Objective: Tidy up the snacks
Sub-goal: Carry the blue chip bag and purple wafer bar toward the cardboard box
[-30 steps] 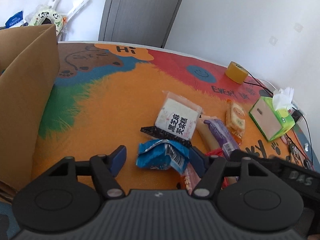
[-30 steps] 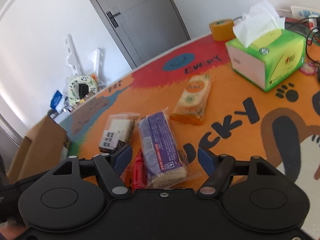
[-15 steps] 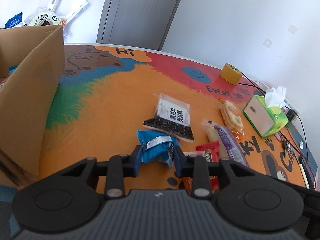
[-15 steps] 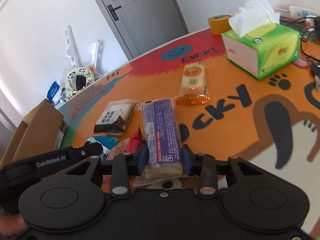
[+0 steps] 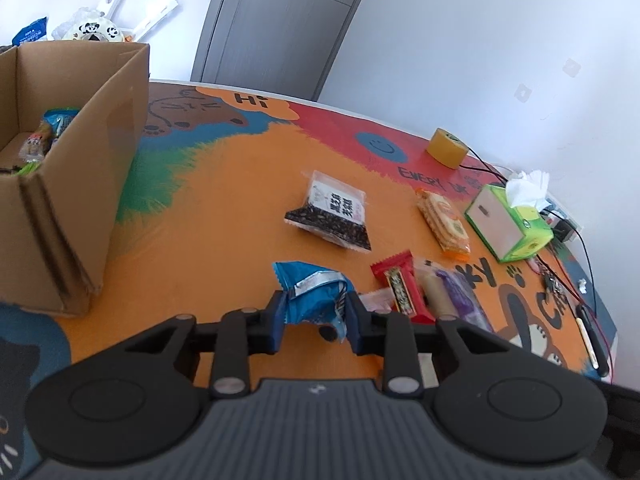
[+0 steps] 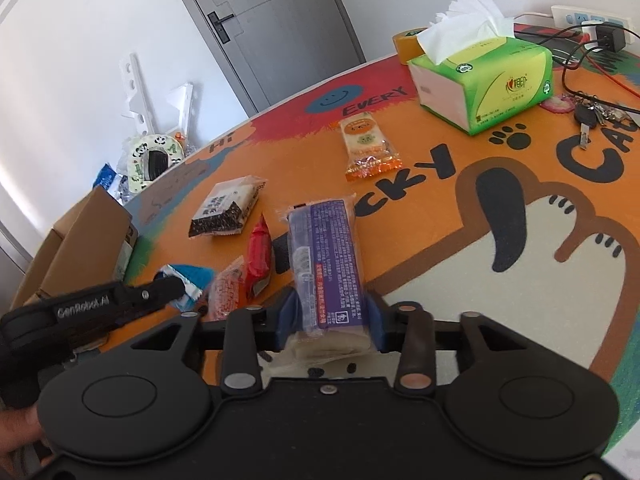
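Clearly, the left gripper (image 5: 314, 316) has its blue-padded fingers closed onto a crumpled blue foil snack bag (image 5: 314, 294), pinched at its near end above the printed orange cartoon table mat (image 5: 224, 216). Just to its right lie a red wrapped candy bar (image 5: 400, 286) and a clear pink-tinted packet (image 6: 224, 292). The right gripper (image 6: 330, 322) is likewise clamped, its fingers pressing both sides of a long purple-labelled clear pack of beige biscuits (image 6: 326, 268); the label carries small print too fine to read.

Farther out on the mat rest a clear pouch of black seeds with a white label in Chinese characters (image 5: 332, 216) and an orange-trimmed pack of crackers (image 5: 442, 224), apart from each other. An open brown cardboard box (image 5: 80, 168) stands at the left edge with several snacks already inside.

Mat lettering reads "Hi", "EVERY" and "LUCKY" in part. A green tissue box (image 6: 486, 80), a roll of tan tape (image 5: 446, 148), a bunch of keys (image 6: 592, 116) and cables sit toward the far right. Seen from the right wrist camera, the left gripper's side is marked "GenRobot.AI".
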### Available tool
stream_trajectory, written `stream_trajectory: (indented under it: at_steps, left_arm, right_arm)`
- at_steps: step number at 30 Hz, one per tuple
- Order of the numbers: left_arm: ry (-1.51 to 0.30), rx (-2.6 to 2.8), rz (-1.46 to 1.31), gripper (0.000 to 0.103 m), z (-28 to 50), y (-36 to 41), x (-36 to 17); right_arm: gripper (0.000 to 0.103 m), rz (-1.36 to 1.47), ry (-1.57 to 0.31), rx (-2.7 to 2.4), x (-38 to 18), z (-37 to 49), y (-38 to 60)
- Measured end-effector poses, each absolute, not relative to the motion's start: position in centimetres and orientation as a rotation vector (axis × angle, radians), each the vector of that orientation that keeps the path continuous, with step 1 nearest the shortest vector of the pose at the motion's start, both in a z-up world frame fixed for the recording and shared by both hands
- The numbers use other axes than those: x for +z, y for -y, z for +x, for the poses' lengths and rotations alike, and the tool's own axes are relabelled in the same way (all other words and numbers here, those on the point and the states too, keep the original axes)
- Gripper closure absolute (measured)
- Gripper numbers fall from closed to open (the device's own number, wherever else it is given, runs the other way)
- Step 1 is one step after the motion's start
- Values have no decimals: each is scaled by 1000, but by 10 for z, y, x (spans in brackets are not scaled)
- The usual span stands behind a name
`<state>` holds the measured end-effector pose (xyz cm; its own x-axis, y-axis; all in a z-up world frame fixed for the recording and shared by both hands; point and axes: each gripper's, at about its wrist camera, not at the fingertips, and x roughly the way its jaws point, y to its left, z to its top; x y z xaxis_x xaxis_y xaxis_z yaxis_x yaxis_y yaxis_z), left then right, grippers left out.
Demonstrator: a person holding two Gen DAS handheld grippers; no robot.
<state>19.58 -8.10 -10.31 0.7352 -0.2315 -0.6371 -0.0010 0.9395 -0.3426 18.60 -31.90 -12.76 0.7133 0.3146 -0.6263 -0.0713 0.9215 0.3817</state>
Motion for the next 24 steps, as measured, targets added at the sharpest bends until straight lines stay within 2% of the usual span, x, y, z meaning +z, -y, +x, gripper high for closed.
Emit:
stream_trajectory:
  at_steps: [7,14,17,19,21,24]
  left_arm:
    - [-732,-138,-339,74,189,80,-101]
    - [-738,-149,-349,73,187,75,-103]
    - [-741,-143,-350,73,189,73,-104]
    - [-740,-135,-351,73,191,72,-103]
    - [-735,-131,-352,73,191,71,-102]
    - [-726,-128,-357,74,190,69,-98]
  right_arm:
    - [57,282,-732,206,-125,192,304]
    - [42,226,-701,168,-123,200,295]
    - [42,215,-707,169,-126,206,292]
    - [47,198,-715,161,-130,209,289]
    - [66,158,-715,154,-129,208,284]
    - [70,203,-722,180,-127,206,290]
